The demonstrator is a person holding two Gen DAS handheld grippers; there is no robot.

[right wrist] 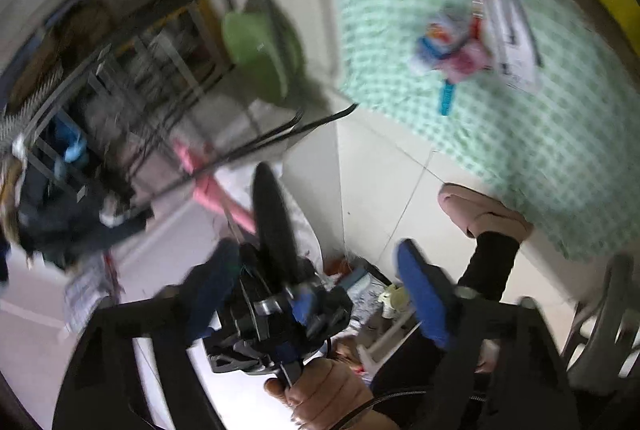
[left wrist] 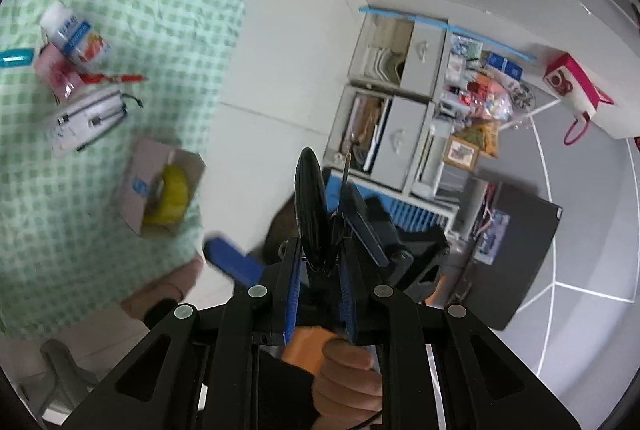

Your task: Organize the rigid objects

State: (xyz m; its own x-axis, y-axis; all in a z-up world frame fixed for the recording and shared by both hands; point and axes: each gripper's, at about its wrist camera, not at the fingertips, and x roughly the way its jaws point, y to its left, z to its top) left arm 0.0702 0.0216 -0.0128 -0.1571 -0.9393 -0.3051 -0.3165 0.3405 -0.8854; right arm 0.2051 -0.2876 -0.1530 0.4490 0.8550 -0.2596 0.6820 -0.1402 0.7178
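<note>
My left gripper (left wrist: 320,262) is shut on a flat black oval object (left wrist: 310,206) held edge-on, off the table's edge over the floor. My right gripper (right wrist: 316,278) is open and empty; its blue fingers (right wrist: 420,290) stand wide apart, and one blue finger shows in the left wrist view (left wrist: 232,262). The black object also shows in the right wrist view (right wrist: 274,218). On the green checked tablecloth (left wrist: 120,110) lie a small cardboard box with a yellow tape roll (left wrist: 164,190), a white pouch (left wrist: 86,122), a red pen (left wrist: 116,78), a bottle (left wrist: 76,34) and a pink packet (left wrist: 54,70).
White shelves with drawers and clutter (left wrist: 420,98) stand across the tiled floor. A dark mat (left wrist: 516,246) lies to the right. A green chair (right wrist: 260,54) and a wire rack (right wrist: 120,90) are blurred in the right wrist view. A slippered foot (right wrist: 480,214) stands by the table.
</note>
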